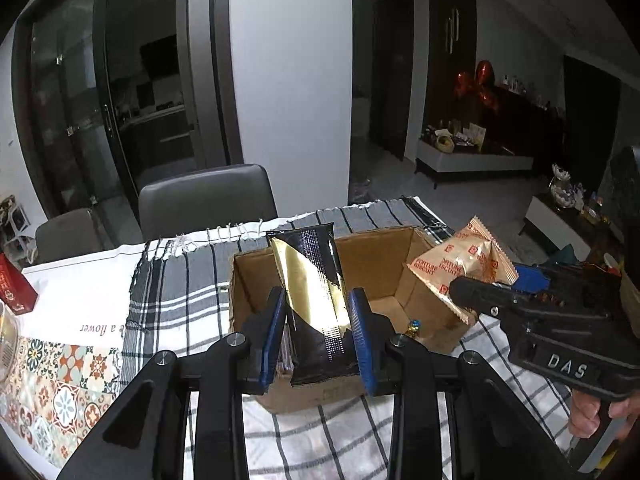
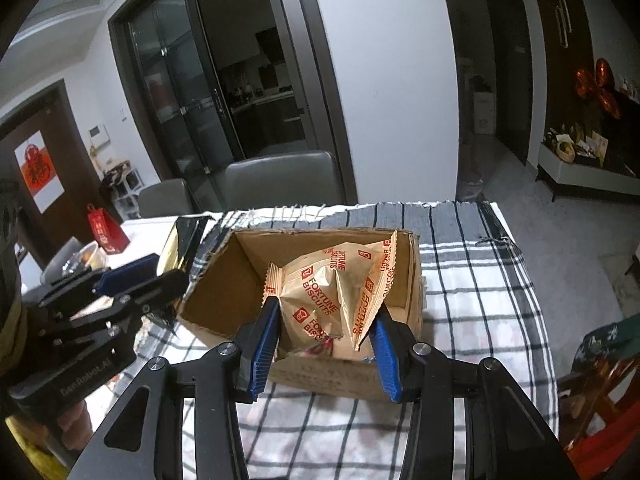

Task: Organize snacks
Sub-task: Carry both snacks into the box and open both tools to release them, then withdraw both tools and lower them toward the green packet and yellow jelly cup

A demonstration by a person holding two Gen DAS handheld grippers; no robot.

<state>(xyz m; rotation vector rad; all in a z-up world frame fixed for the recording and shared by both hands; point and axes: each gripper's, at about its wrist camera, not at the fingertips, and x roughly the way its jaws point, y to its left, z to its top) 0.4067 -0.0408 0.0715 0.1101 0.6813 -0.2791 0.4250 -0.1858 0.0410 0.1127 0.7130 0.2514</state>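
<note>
An open cardboard box [image 1: 372, 264] [image 2: 224, 300] stands on the checked cloth. My left gripper [image 1: 318, 320] is shut on a black and gold snack packet [image 1: 316, 284] held upright over the box's near left part; that packet [image 2: 180, 246] also shows at the left of the right wrist view. My right gripper [image 2: 326, 328] is shut on a tan Fortune Biscuits bag [image 2: 332, 292], held above the box's near wall. In the left wrist view this bag [image 1: 460, 260] hangs over the box's right wall, with the right gripper's black body behind it.
A checked cloth [image 2: 480, 280] covers the table to its far and right edges. A red carton [image 1: 14, 284] [image 2: 106, 232] stands at the far left. Two grey chairs [image 1: 208, 200] sit behind the table. A small shiny item [image 1: 414, 326] lies inside the box.
</note>
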